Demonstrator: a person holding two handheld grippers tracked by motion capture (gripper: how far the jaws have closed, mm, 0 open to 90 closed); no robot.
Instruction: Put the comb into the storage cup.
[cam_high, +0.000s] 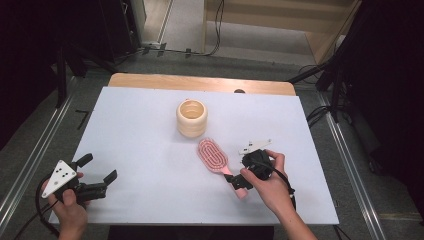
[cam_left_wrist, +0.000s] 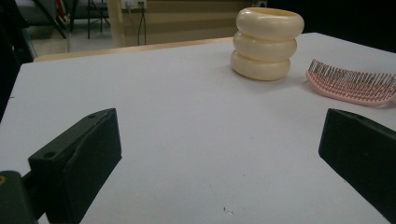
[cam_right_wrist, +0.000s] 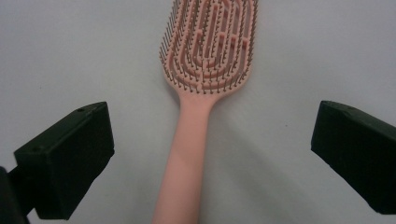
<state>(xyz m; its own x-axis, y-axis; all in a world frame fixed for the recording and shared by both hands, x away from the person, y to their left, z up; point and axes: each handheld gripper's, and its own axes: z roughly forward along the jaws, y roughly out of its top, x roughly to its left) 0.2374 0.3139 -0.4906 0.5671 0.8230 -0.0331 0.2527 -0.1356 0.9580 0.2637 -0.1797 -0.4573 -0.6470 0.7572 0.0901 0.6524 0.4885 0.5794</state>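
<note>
- Pink plastic hairbrush (cam_right_wrist: 201, 93) lies flat on the white table (cam_high: 150, 150), bristles up, its head pointing toward the cream ribbed cup (cam_high: 192, 118) and its handle toward me.
- My right gripper (cam_high: 239, 181) hangs over the handle end with its jaws spread wide; in the right gripper view the handle runs up the middle between them, touching neither.
- To take it well, I judge I should come straight down so both jaws land on the handle's sides, below the bristled head, and close evenly; a squeeze off-centre could spin the brush on the smooth top.
- The handle sits low on the surface, so the jaw tips likely need to reach nearly to the table before closing.
- My left gripper (cam_high: 95, 176) rests near the front left corner, jaws also wide apart and holding nothing, well apart from the brush.
- The tabletop is plain white with a wooden edge along the far side; around it are grey floor, metal rails, dark stands and trailing cables.
</note>
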